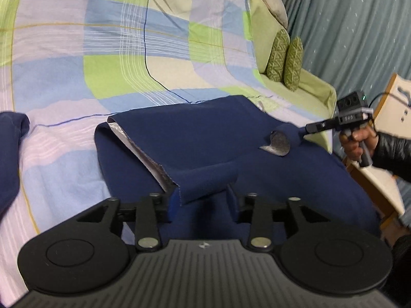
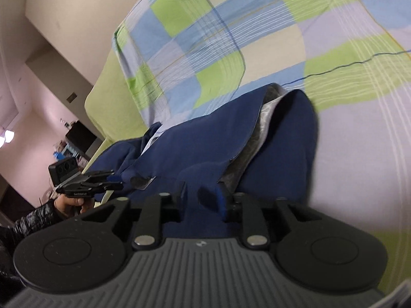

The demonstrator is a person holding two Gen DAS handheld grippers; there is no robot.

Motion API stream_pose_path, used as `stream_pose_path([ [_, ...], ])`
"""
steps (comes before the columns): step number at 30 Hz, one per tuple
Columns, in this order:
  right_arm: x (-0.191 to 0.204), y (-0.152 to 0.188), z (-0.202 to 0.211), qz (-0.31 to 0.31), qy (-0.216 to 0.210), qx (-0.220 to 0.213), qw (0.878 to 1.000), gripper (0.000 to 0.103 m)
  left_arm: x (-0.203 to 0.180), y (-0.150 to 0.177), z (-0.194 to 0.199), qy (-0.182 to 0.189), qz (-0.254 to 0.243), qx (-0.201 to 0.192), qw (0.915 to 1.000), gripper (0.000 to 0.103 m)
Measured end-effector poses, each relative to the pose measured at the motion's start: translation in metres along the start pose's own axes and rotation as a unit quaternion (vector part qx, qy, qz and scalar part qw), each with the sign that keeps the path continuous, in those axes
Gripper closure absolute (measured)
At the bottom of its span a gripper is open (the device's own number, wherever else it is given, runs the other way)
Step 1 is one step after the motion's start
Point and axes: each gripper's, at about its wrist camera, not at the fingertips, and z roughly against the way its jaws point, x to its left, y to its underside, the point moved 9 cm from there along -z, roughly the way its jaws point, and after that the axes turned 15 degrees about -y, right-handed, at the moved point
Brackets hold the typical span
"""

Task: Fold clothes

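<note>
A navy garment (image 1: 213,138) with a silvery grey lining (image 1: 143,154) is lying on the bed, spread over the checked bedsheet (image 1: 102,51) of blue, green and lilac squares, near the bed's edge.

The left gripper (image 1: 204,197) is sitting low over the near hem, and its jaws are pinching a fold of the navy cloth that is bunching up between the fingers.

Across the garment, the right gripper (image 1: 301,131) is reaching in from the side, its jaws pressed together on a corner of the fabric, which is curling to show the grey lining. The person's right hand (image 1: 357,141) is wrapping the handle, a dark quilted sleeve (image 1: 393,151) behind it.

From the right wrist view, the left gripper (image 2: 117,181) is showing at the far side, nipping the navy edge, with the left hand (image 2: 70,204) underneath it.

A second piece of navy cloth (image 1: 10,154) is lying at the left edge, apart from the main garment. Two green patterned cushions (image 1: 285,60) are standing upright, side by side, beside a grey-blue curtain (image 1: 359,25).
</note>
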Motion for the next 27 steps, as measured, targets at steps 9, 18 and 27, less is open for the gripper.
stream_pose_path([
  [9, -0.017, -0.006, -0.006, -0.087, -0.044, -0.023, 0.995, 0.068, 0.02, -0.007, -0.025, 0.063, 0.124, 0.033, 0.9898, 0.047],
  [18, -0.015, -0.011, -0.022, -0.123, -0.038, -0.016, 0.992, 0.101, 0.013, -0.011, -0.022, 0.054, 0.105, 0.027, 0.9927, 0.097],
  [27, 0.038, 0.013, 0.012, -0.086, -0.045, -0.022, 0.995, 0.101, -0.003, 0.012, 0.021, 0.063, 0.113, 0.018, 0.9915, 0.097],
])
